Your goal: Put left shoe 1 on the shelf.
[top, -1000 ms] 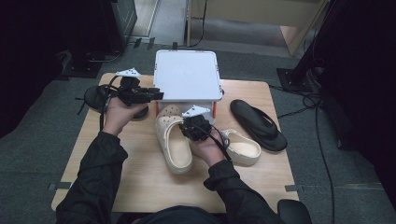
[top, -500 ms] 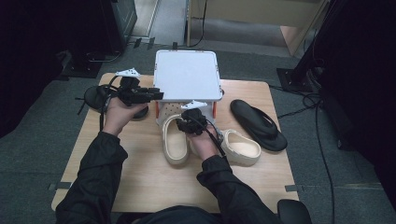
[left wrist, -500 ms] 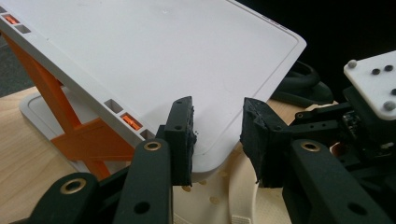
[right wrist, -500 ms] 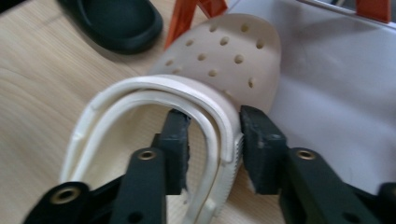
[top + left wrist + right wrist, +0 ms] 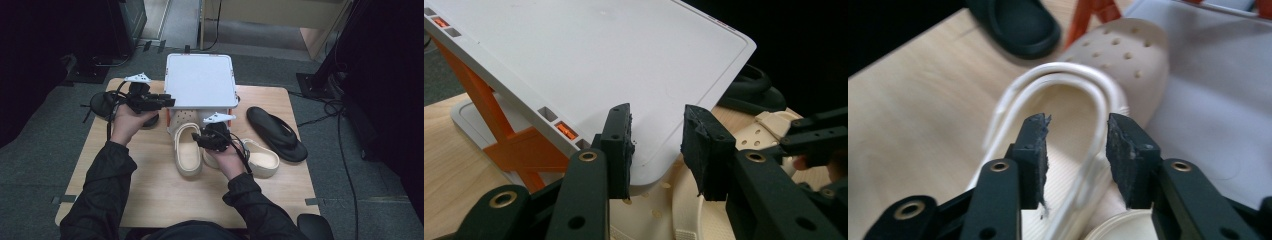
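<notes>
Looks like the job here is getting the cream clogs onto the little white shoe rack [image 5: 201, 80] with the orange legs. One clog [image 5: 186, 145] already has its toe poked in under the rack's top shelf, heel end sticking out toward the person. The second clog [image 5: 260, 159] lies just beside it to the right, and a black flip-flop [image 5: 276, 132] sits farther right on the table [image 5: 150, 185]. Another dark shoe [image 5: 102, 102] sits at the left edge, behind the left hand.

The right gripper [image 5: 212, 140] hangs right over the first clog's heel. Its jaws have just been opening and now stand apart with nothing pinched; in the right gripper view the heel strap [image 5: 1068, 75] curves past in front of the pads but isn't touched. The left gripper [image 5: 162, 101] hovers by the rack's left front corner, jaws part open and empty, and in its own view they point at the shelf edge.

If I were doing this: nudge the heel straight forward so the clog slides fully under the shelf, keeping it square to the rack so the toe doesn't catch an orange leg. Push low, on the heel wall rather than the floppy strap. The left one could steady the rack, since it looks light enough to skid.
</notes>
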{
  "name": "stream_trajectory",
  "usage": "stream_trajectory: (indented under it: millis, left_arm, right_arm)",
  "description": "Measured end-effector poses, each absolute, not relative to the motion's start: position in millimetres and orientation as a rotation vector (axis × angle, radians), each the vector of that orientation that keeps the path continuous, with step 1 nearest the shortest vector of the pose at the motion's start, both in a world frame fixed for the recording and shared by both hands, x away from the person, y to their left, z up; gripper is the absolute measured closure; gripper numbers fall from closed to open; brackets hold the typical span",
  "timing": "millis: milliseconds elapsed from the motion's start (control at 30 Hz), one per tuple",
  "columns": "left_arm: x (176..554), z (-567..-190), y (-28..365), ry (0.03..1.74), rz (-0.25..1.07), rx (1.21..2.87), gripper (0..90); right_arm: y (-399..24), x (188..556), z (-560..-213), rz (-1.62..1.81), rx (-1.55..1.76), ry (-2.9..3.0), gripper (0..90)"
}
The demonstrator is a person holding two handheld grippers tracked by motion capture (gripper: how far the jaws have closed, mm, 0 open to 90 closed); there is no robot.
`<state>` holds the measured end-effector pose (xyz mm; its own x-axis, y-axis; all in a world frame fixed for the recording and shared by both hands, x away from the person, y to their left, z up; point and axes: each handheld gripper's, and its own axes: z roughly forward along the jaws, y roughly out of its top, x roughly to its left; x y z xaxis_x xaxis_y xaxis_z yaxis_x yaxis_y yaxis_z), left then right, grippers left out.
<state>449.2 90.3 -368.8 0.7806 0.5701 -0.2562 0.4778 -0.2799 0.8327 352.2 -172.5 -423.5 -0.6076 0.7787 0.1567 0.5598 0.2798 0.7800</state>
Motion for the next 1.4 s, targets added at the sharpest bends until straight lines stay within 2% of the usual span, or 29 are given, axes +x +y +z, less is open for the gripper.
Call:
stream_trajectory:
  millis: [133, 167, 467, 633, 767, 1100, 1400]
  left_arm:
    - [449.1, -368.7, 90.3, 0.793, 0.112, 1.931, 64.5]
    - [448.9, -368.6, 90.0, 0.794, 0.114, 1.931, 64.5]
    - [448.5, -368.3, 89.7, 0.798, 0.118, 1.933, 64.6]
    - [448.2, -368.4, 89.4, 0.800, 0.118, 1.930, 64.6]
    - [448.3, -368.5, 89.9, 0.798, 0.117, 1.931, 64.6]
    - [447.5, -368.7, 89.2, 0.801, 0.120, 1.929, 64.6]
    - [447.4, -368.8, 89.2, 0.804, 0.132, 1.931, 67.1]
  right_arm:
    - [-177.8, 338.7, -422.1, 1.281, 1.161, 2.346, 64.7]
    - [-179.8, 331.1, -422.9, 1.307, 1.124, 2.376, 68.6]
    - [-182.7, 301.5, -433.4, 1.349, 0.994, 2.458, 75.8]
    - [-180.4, 286.5, -443.4, 1.348, 0.895, 2.502, 77.1]
    - [-178.2, 270.9, -461.1, 1.320, 0.814, 2.550, 82.1]
    - [-169.6, 267.4, -484.2, 1.220, 0.844, 2.658, 86.2]
    - [-163.8, 273.4, -488.3, 1.177, 0.865, 2.643, 88.2]
